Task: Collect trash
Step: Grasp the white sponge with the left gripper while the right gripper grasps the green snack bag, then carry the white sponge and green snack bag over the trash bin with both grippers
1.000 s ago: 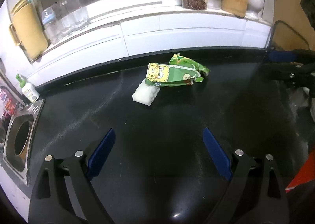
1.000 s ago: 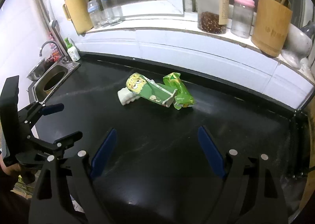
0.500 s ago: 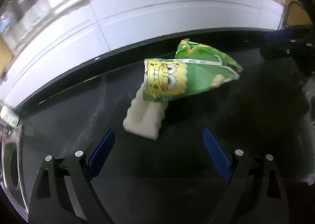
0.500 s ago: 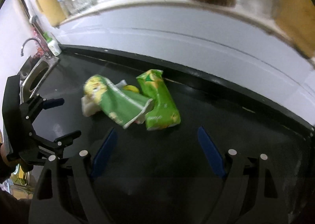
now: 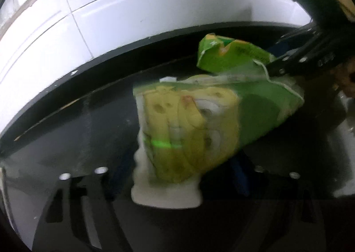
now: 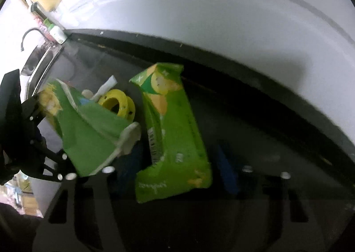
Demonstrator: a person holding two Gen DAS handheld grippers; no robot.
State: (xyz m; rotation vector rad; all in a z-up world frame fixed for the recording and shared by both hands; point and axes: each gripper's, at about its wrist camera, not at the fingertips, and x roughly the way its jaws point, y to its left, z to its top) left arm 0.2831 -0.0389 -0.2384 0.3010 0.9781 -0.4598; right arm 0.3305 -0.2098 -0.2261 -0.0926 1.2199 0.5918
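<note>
We see the left gripper (image 5: 179,176) with its fingers spread wide, clamping nothing; the white foam block (image 5: 164,194) lies between them on the black tabletop (image 5: 66,136). Resting on that block and reaching up and to the right of the fingers is the cartoon snack bag (image 5: 199,123), green with a yellow face. Beyond it lies the second green wrapper (image 5: 228,56), next to the black frame of the other gripper at the far right.

We see the right gripper (image 6: 175,176) with its fingers likewise spread and grasping nothing; the second green wrapper (image 6: 173,136) lies between them, its near end level with the blue pads. Just left of the left finger sits the cartoon snack bag (image 6: 88,134), torn open, with a yellow ring (image 6: 119,105) behind it. Farther off, the white tiled wall (image 6: 221,19) bounds the tabletop, and a sink (image 6: 42,59) sits far left.
</note>
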